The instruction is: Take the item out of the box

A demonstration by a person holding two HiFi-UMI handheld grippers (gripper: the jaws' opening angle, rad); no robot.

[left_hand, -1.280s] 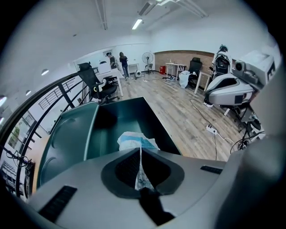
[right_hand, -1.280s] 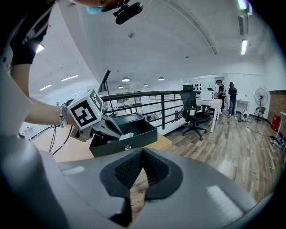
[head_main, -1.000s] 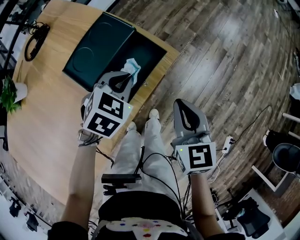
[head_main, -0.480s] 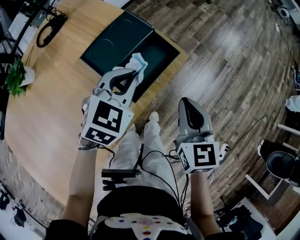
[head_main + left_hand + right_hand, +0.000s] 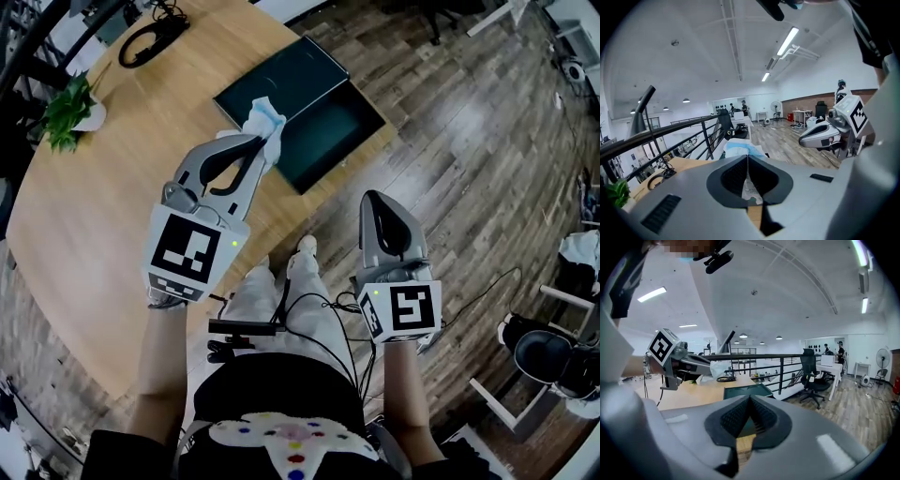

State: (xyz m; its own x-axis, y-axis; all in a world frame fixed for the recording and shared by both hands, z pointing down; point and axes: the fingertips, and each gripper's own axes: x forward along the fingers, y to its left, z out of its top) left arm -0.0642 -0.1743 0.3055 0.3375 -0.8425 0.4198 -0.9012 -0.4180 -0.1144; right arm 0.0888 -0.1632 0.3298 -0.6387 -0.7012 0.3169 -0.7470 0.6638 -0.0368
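the left gripper (image 5: 263, 141) is closed on the item (image 5: 265, 120), a soft white and blue packet. in the left gripper view its jaws pinch a thin fold of the item (image 5: 740, 148) at the tips of the left gripper (image 5: 747, 157), and most of the packet bulges out past them. the packet hangs in the air, clear of the box (image 5: 349, 141) and over its near left side. the box sits open on the desk (image 5: 103, 197) with its dark tray bare and its lid (image 5: 281, 80) lying flat beside it.

the right gripper (image 5: 380, 201) is pressed shut on nothing and held off the desk edge, over the wooden floor (image 5: 469, 141). in its own view the right gripper (image 5: 749, 400) has only the desk and box beyond its jaws.

the hold looks thin. a limp packet pinched by one edge could slide out during a quick swing or a tilt, and it would fall back into the tray or onto the floor. the potted plant (image 5: 67, 105) stands well to the left, so a wide sweep that way could brush it.
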